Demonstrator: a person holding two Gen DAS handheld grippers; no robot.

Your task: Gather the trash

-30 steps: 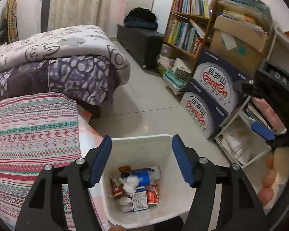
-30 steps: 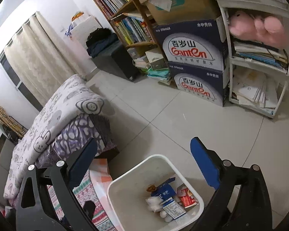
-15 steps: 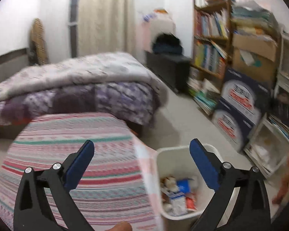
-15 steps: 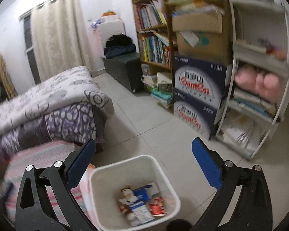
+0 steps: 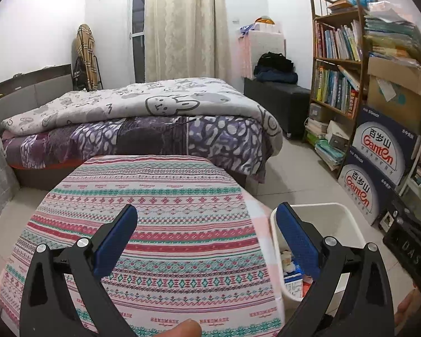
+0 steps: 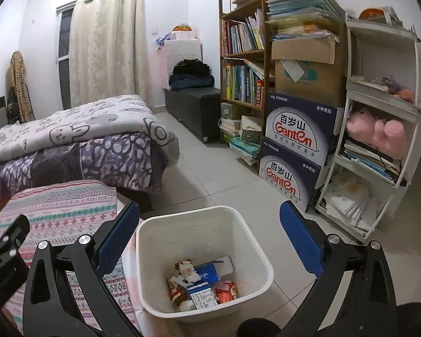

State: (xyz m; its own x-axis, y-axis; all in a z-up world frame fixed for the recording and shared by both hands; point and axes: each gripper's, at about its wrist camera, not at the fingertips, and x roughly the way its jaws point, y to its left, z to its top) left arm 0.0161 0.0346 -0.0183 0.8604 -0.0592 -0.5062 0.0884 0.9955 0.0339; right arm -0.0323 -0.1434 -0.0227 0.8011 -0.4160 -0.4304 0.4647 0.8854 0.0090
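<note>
So the white trash bin (image 6: 205, 264) sits on the floor tiles just beside the worktop (image 5: 154, 224) with the striped patterned cloth, at about 6 o'clock in the right wrist view. Wrappers and small cartons (image 6: 202, 283) are piled in its bottom. Right hand-held gripper (image 6: 210, 241) hangs over it, jaws wide, nothing held. Left hand-held gripper (image 5: 207, 241) is wide too and empty, above the cloth, bin at its 4 o'clock. Bed (image 5: 143, 123) at 12.

Legible print — stacked cartons, tablecloth.
"Ganten" with "百岁山" on both stacked cartons (image 6: 293, 146); "HANDMADE" repeated along tablecloth (image 5: 160, 321) border — rest illegible.
</note>
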